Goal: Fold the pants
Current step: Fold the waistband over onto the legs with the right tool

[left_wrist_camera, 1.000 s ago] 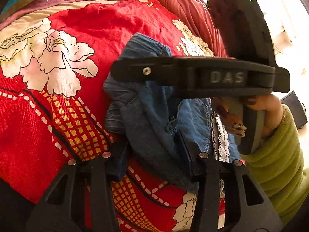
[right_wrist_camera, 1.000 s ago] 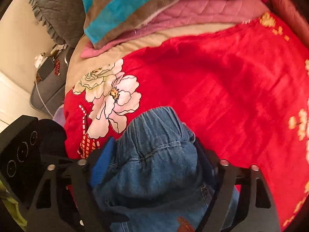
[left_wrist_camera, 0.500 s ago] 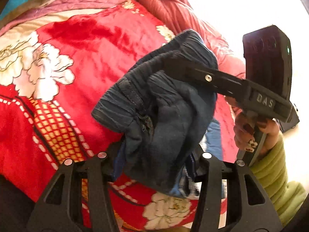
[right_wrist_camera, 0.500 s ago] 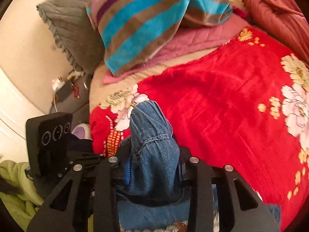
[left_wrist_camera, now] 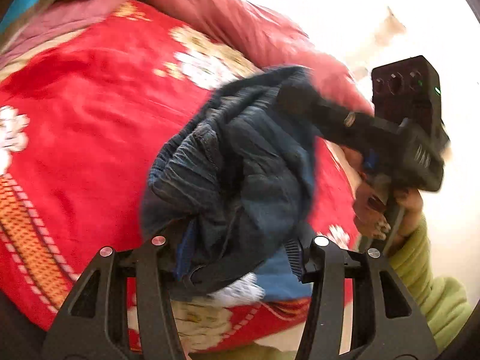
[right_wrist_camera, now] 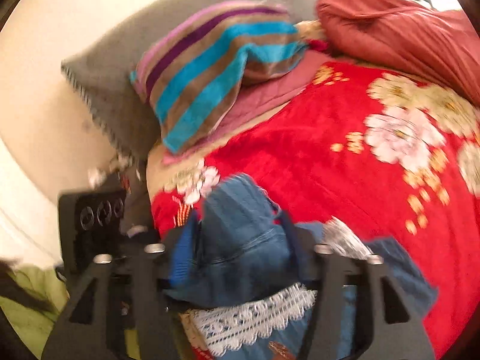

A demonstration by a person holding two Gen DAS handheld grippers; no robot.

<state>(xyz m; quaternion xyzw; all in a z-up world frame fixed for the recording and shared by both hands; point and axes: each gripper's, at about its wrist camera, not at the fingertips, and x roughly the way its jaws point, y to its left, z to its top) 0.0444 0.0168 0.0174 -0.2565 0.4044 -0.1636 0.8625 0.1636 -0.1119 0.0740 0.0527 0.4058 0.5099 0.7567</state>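
Motion blur smears both views. One pair of denim pants (left_wrist_camera: pixel 240 177) hangs bunched over the red floral bed (left_wrist_camera: pixel 90 126). The left tool (left_wrist_camera: pixel 237 247) and right tool (right_wrist_camera: pixel 240 249), both opening, apparently still grip cloth; pads hidden.

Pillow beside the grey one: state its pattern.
The pillow has turquoise, brown, purple and pink stripes; right wrist view shows it best.

Bed (right_wrist_camera: pixel 186 165) under red floral blanket (right_wrist_camera: pixel 315 180)
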